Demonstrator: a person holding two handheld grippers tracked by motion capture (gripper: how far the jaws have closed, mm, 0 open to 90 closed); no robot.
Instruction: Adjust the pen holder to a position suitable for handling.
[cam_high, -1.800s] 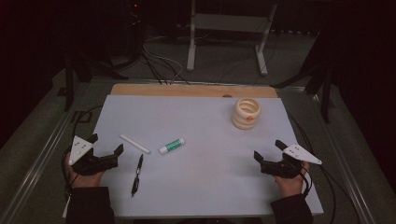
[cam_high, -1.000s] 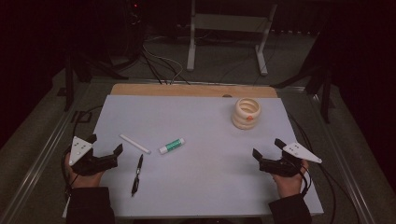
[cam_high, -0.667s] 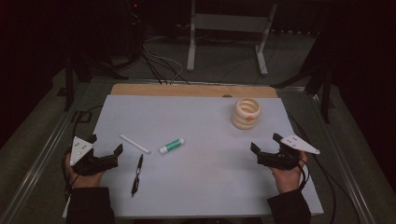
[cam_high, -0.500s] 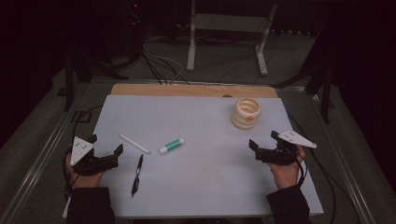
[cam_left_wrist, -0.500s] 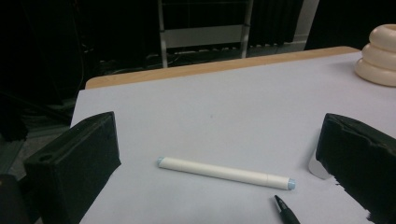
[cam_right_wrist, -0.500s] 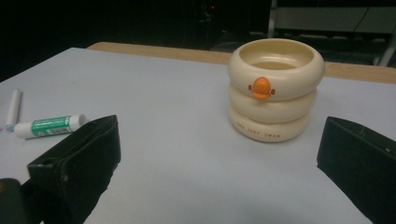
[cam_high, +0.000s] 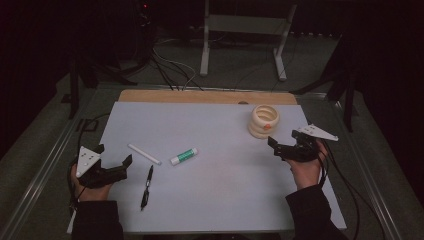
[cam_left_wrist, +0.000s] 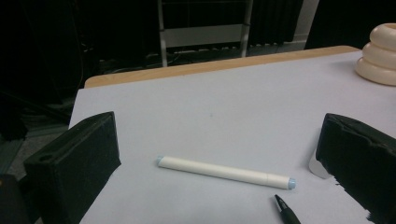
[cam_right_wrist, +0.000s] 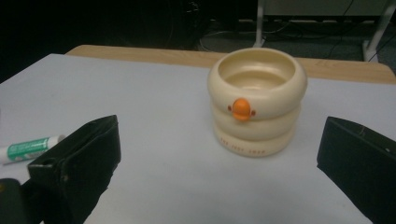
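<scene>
The right hand-held gripper (cam_high: 278, 146), jaws apart, is facing the cream duck-faced cup (cam_right_wrist: 257, 100), standing empty; the left hand-held gripper (cam_high: 114, 162) is gaping too.

The duck-faced cup (cam_right_wrist: 257, 100) looks like smooth cream plastic with a soft sheen, maybe glazed ceramic (hard to call). The white pen (cam_left_wrist: 226, 172) is matt plastic, the black pen (cam_high: 146, 185) glossier. The table (cam_high: 225, 200) has a matt pale sheet over a wooden board. The gripper pads (cam_left_wrist: 77, 161) look like rough black foam.
</scene>
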